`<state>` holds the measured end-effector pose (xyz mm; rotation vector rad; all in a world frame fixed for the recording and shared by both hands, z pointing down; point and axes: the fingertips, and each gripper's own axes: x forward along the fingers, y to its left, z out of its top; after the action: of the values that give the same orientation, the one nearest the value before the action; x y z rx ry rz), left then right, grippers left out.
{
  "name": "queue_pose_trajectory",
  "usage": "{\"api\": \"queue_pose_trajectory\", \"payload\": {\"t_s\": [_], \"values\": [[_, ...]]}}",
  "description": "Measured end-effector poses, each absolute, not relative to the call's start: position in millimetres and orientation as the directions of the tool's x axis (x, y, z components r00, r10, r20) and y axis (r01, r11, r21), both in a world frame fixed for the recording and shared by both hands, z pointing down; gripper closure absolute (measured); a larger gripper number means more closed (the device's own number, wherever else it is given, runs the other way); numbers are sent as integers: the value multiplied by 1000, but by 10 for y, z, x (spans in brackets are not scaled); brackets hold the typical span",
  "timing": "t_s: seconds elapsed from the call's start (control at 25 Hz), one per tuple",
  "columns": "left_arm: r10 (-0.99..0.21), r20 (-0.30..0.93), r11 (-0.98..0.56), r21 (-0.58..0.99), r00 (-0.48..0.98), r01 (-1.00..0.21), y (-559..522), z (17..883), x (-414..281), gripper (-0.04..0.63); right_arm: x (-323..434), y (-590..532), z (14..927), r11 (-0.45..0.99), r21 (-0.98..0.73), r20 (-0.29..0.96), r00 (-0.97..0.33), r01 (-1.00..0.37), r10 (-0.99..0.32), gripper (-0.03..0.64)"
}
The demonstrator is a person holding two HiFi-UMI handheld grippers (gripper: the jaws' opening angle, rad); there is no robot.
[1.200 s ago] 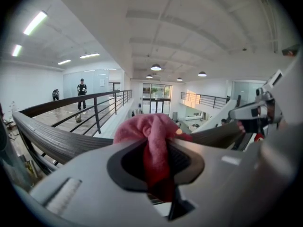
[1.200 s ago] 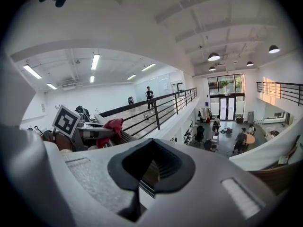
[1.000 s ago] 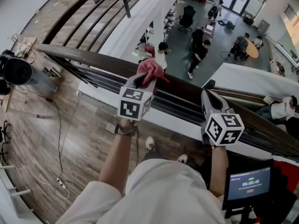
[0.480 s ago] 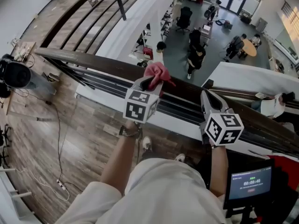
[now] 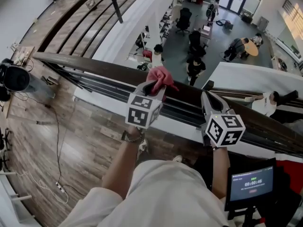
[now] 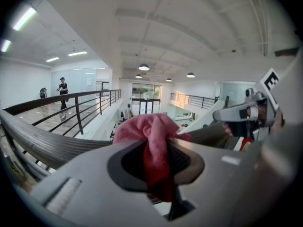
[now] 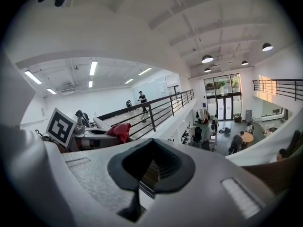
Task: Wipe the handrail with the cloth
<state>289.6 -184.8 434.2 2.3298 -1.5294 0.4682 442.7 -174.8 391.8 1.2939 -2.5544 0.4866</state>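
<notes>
The left tool (image 5: 152, 85) is clamped on a crumpled pink cloth (image 5: 161, 74). The cloth's soft, bunched end sits on the dark, smooth wooden handrail (image 5: 94, 64) and hides the jaw tips from above. The right tool (image 5: 207, 100), jaws together with nothing between them, is over the rail further right, and a small screen (image 5: 250, 182) shows timer digits too tiny to read.

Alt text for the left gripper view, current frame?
The left gripper has its jaws shut on a bunched pink cloth, held over a dark curved handrail. The right gripper shows at the right edge, and a railed walkway runs behind on the left.
</notes>
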Motion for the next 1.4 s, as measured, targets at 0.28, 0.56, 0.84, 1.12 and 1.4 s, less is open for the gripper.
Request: {"api": "queue_pose_trajectory", "payload": {"t_s": [0.28,0.56,0.84,1.12,1.4], "values": [[-811,432,-397,90,395,-913,-1788,4432,3267,500,4735,-1705,4023,546,-187,347,-575,-816,-741,614],[-797,436,-427,82,417,-901,-1744,4387,3823,500,5161,-1647,3999,544,-192,348,-575,-817,-740,614],[-783,431,-466,72,449,-882,-1740,4408,4206,500,5385,-1635,4053,535,-197,349,-568,-822,-745,614],[-765,450,-479,80,461,-874,-1729,4357,4250,500,5360,-1597,4003,549,-199,351,-582,-812,-733,614],[-785,429,-462,73,446,-884,-1756,4346,3933,502,5139,-1618,3999,541,-202,353,-576,-817,-738,614]]}}
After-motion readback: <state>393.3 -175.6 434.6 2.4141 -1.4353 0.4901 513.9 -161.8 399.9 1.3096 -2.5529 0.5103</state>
